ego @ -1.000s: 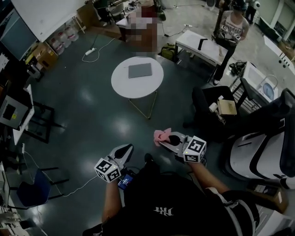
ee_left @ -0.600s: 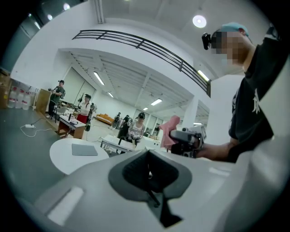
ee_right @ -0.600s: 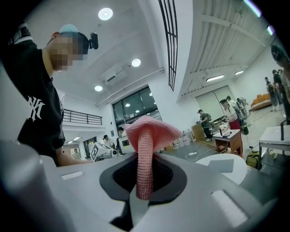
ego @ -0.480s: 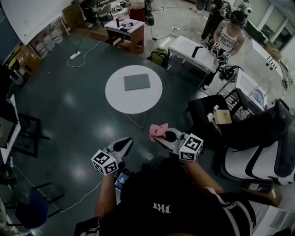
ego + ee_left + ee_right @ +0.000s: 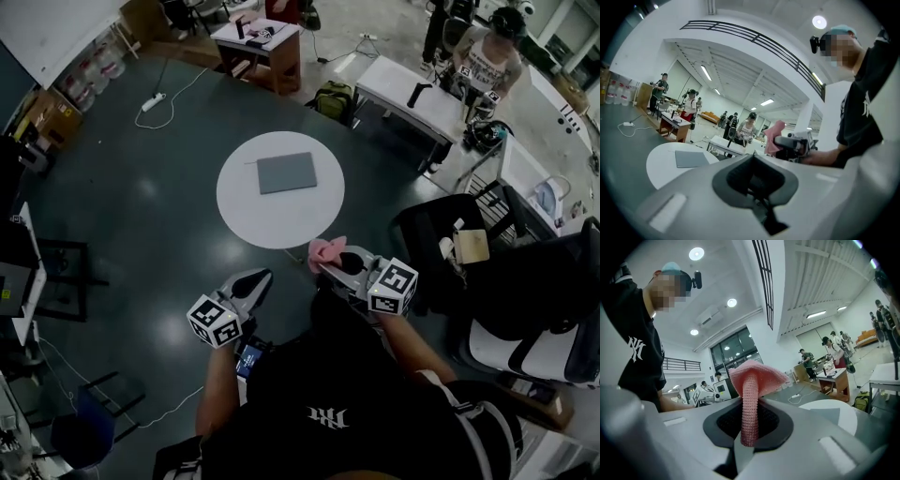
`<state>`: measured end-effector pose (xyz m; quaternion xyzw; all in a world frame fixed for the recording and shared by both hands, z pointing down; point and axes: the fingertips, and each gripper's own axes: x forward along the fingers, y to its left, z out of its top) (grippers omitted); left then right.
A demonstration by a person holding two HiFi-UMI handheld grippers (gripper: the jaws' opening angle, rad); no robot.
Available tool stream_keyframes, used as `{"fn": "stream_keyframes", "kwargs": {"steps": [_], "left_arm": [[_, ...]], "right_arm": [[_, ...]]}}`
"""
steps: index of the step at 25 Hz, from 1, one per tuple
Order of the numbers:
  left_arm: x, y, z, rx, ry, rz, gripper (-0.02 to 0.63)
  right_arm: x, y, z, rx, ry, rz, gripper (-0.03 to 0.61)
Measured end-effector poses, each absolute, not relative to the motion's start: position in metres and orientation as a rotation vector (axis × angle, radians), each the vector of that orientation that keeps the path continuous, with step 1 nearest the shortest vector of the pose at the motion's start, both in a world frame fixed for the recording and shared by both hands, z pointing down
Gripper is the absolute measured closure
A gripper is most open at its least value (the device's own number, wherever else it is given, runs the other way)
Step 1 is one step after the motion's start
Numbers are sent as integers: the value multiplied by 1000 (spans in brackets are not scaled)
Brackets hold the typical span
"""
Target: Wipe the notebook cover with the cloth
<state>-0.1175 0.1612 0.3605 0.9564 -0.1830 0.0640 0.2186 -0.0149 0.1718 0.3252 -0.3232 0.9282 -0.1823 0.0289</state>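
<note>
Pinching pink cloth [image 5: 328,250], right tongs [image 5: 326,270] held forward; left tongs [image 5: 260,276] closed, empty, alongside.

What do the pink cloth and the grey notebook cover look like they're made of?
Pink cloth: soft knitted fabric, matte; its fine ribbed texture and soft folds show. Fibre unclear.
Notebook cover: smooth, flat, matte grey, perhaps card or plastic; too distant to tell.

Your head view is dim and contrasty, dark floor [image 5: 122,216] carrying soft patches of lamp sheen, round bench [image 5: 281,220] glaring white, your gripper views bright under ceiling lights [image 5: 697,253], fisheye-bent with black corners, cloth [image 5: 757,373] sharp, right gripper [image 5: 748,439] blurred up close.
</note>
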Motion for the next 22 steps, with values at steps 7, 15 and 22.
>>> {"fn": "stream_keyframes", "kwargs": {"steps": [7, 15, 22], "left_arm": [[-93, 59, 353, 2614, -624, 262, 612], [-72, -42, 373, 2565, -742, 424, 612], [-87, -124, 410, 2504, -707, 464, 611]], "right_arm": [[33, 65, 319, -900, 2866, -575, 549], [67, -31, 339, -822, 2864, -653, 549], [44, -109, 368, -845, 2868, -749, 549]]}}
